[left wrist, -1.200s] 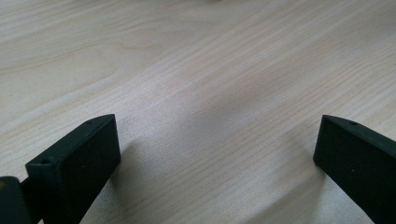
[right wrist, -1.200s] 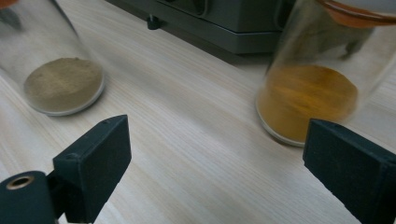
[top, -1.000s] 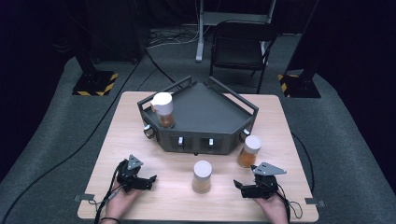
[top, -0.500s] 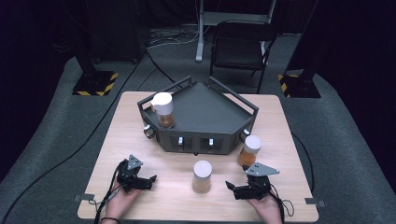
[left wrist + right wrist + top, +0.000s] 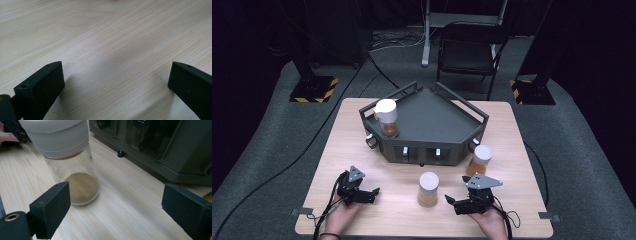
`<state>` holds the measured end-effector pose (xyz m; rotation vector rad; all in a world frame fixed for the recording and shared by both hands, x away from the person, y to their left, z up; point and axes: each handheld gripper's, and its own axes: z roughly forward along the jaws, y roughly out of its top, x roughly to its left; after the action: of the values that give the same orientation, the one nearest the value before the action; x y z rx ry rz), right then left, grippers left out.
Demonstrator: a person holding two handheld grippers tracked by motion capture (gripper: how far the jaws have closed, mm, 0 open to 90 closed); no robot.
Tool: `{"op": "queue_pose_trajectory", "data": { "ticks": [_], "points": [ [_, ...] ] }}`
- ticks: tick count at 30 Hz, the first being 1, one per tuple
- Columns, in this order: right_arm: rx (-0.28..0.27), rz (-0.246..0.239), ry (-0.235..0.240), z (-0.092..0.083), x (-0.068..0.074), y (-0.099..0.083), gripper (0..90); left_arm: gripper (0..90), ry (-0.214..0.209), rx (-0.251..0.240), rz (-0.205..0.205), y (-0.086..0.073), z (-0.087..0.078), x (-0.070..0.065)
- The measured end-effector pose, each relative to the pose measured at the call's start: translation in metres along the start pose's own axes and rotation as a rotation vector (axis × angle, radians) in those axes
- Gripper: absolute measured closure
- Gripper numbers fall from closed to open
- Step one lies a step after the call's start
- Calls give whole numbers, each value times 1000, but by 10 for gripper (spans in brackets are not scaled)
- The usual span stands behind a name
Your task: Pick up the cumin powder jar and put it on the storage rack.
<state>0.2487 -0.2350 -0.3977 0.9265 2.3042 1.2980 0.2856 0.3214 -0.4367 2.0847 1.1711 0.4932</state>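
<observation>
Three clear jars with white lids hold brown powder. One jar (image 5: 386, 118) stands on the left of the dark grey stand (image 5: 432, 115). A second jar (image 5: 480, 160) is on the table by the stand's right front corner. The third jar (image 5: 428, 189) stands at the middle front. My right gripper (image 5: 450, 202) lies just right of that third jar and points left at it. Its jaws are open with nothing between them (image 5: 115, 212), and the jar (image 5: 72, 170) rises close ahead, to the left. My left gripper (image 5: 374, 193) rests open over bare wood (image 5: 115, 82).
The wooden table (image 5: 522, 150) carries the stand across its back half, with small knobs (image 5: 405, 151) along its front face. A black chair (image 5: 469, 55) and floor cables sit behind the table. A hand (image 5: 7, 136) shows beyond the jar.
My right gripper has slid left across the table toward the middle jar. The left gripper and all three jars have stayed put.
</observation>
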Motion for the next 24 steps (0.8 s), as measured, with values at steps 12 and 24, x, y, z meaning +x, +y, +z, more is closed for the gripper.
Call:
{"op": "queue_pose_trajectory", "data": {
  "ticks": [12, 24],
  "points": [
    [-23, -35, 53, 5, 8, 9, 83, 1, 0, 0, 0, 0, 0, 0],
    [-49, -45, 105, 18, 11, 15, 97, 1, 0, 0, 0, 0, 0, 0]
  ]
}}
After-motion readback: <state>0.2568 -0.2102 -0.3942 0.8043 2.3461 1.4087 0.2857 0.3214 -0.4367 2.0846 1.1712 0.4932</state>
